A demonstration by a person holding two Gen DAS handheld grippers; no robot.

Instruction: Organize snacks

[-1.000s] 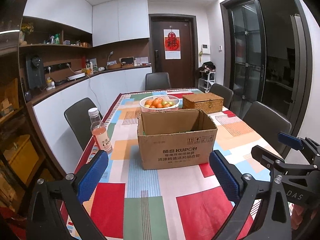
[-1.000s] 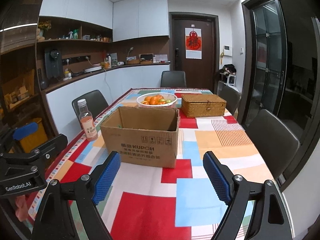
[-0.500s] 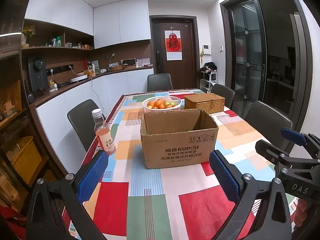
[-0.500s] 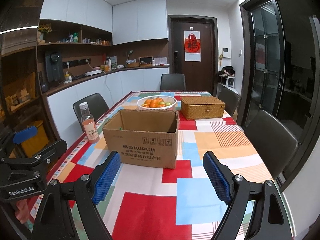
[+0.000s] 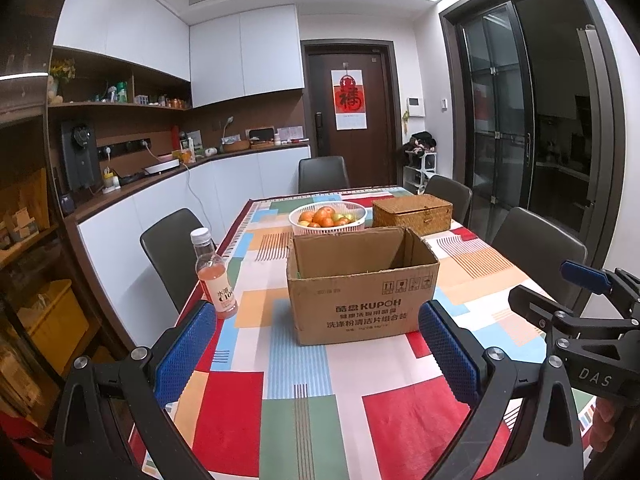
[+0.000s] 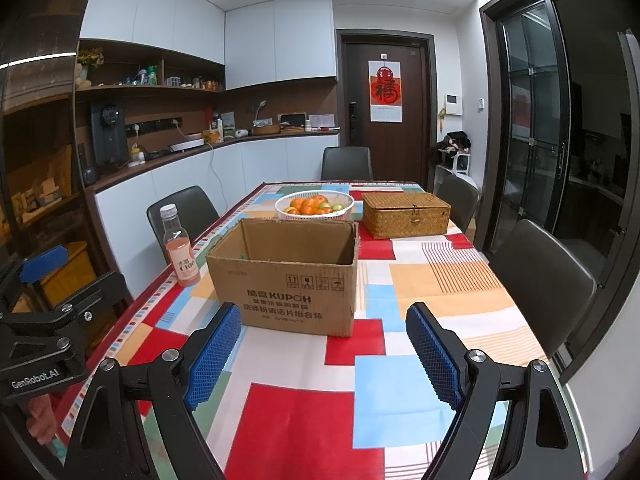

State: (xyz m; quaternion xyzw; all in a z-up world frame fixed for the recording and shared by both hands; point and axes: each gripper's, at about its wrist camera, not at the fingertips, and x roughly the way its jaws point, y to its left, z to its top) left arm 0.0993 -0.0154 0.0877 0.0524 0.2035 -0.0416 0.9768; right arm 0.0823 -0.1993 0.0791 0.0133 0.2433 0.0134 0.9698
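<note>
Patchwork-clothed desk: both my jaws gape empty; the cardboard box hides its contents, and reaching risks toppling the drink bottle.

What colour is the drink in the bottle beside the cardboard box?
Pale pink in the bottle, white cap; clearest in the right wrist view.

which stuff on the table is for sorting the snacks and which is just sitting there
Likely for the job:
cardboard box, open top
wicker basket, lid shut
pink drink bottle

Just lying about, probably:
fruit bowl
chairs
worktop clutter
</note>
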